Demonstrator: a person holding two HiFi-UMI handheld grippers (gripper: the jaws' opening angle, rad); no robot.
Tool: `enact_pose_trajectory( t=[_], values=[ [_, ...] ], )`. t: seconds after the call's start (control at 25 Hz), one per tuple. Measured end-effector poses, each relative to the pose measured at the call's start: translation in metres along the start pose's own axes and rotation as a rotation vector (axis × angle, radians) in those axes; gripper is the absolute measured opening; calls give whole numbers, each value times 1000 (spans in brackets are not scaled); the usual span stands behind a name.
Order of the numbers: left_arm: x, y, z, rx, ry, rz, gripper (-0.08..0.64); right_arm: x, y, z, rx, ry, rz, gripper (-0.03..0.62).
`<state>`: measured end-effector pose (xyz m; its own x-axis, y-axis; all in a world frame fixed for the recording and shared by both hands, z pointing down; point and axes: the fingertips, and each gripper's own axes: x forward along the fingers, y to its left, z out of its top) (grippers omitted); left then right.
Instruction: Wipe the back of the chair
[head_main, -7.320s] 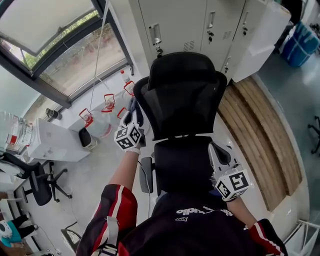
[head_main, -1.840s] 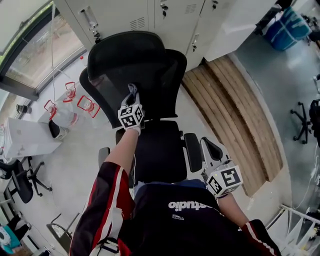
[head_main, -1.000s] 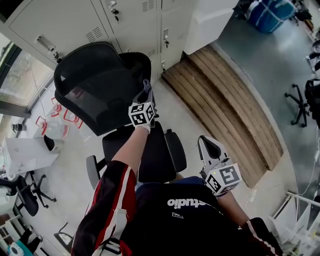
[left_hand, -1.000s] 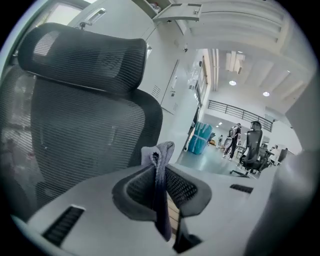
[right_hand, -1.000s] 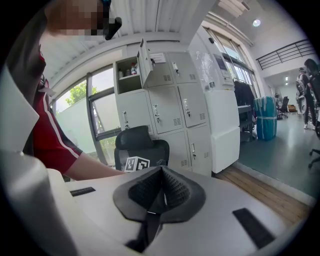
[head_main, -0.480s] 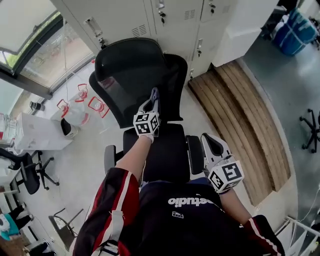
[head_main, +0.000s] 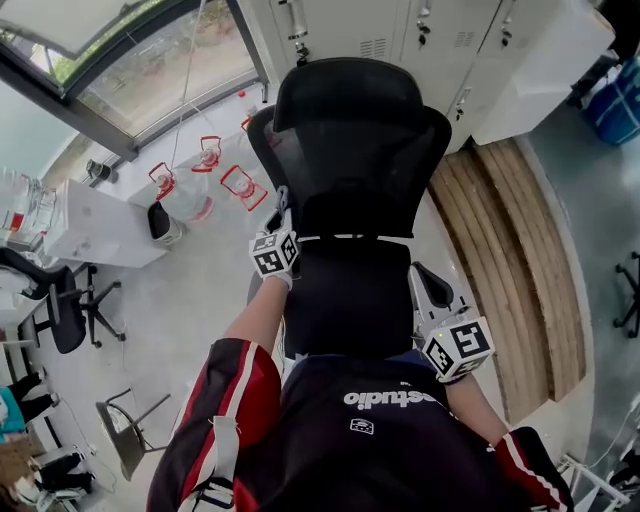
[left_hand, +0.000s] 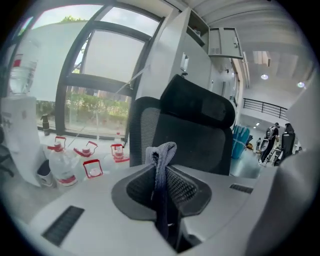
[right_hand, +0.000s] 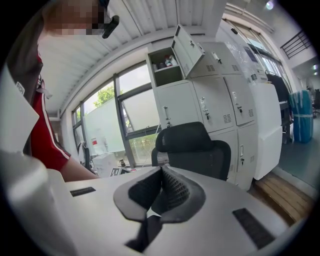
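Since half a second ago, your left claw (head_main: 279, 212) slid off the middle of the chair back (head_main: 362, 140) to its left edge, low down near where it meets the seat (head_main: 345, 300). The right claw (head_main: 430, 288) had basically not budged.

Big to small: the chair back stood straight ahead of the left claw, headrest on top, with the lockers (head_main: 400, 30) beyond it. The water jugs (left_hand: 62, 165) sat on the floor off to that claw's left. The left claw was clamped tight on the grey cloth (left_hand: 162, 155), with a folded wad poking up past the fingertips. My guess is you held it that way so fabric rather than plastic meets the mesh. The right claw was closed on nothing, jaws pressed together, parked low just right of the seat. I reckon it was only being kept out of the way, since wiping is a one-hand job.

Stuff I couldn't make out:
- **Contact:** I couldn't tell whether the cloth was actually touching. The head view put it right at the back's edge, but the left gripper view showed the chair a bit ahead of the jaws.
- **Rear face:** that side of the chair back was out of sight in every view.
- **Lower chair:** your torso covered the front of the seat and the base, and the right armrest was lost behind the right claw.
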<state>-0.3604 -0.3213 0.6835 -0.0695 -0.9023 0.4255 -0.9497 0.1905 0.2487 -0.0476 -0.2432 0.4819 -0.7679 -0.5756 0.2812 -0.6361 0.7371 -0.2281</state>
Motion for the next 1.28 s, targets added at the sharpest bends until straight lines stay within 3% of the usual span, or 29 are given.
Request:
enact_pose_trajectory(
  t=[0.32, 0.6, 0.88, 1.28],
  values=[
    [10, 85, -31, -12, 59, 45, 60, 32, 36, -23, -2, 51, -29, 14],
    [55, 97, -44, 17, 91, 17, 60, 38, 32, -49, 39, 103, -104, 14],
    [85, 70, -49, 61, 113, -30, 60, 29, 15, -60, 69, 100, -171, 14],
    [91, 2, -59, 112, 131, -106, 60, -2, -21, -42, 52, 64, -227, 14]
  ],
)
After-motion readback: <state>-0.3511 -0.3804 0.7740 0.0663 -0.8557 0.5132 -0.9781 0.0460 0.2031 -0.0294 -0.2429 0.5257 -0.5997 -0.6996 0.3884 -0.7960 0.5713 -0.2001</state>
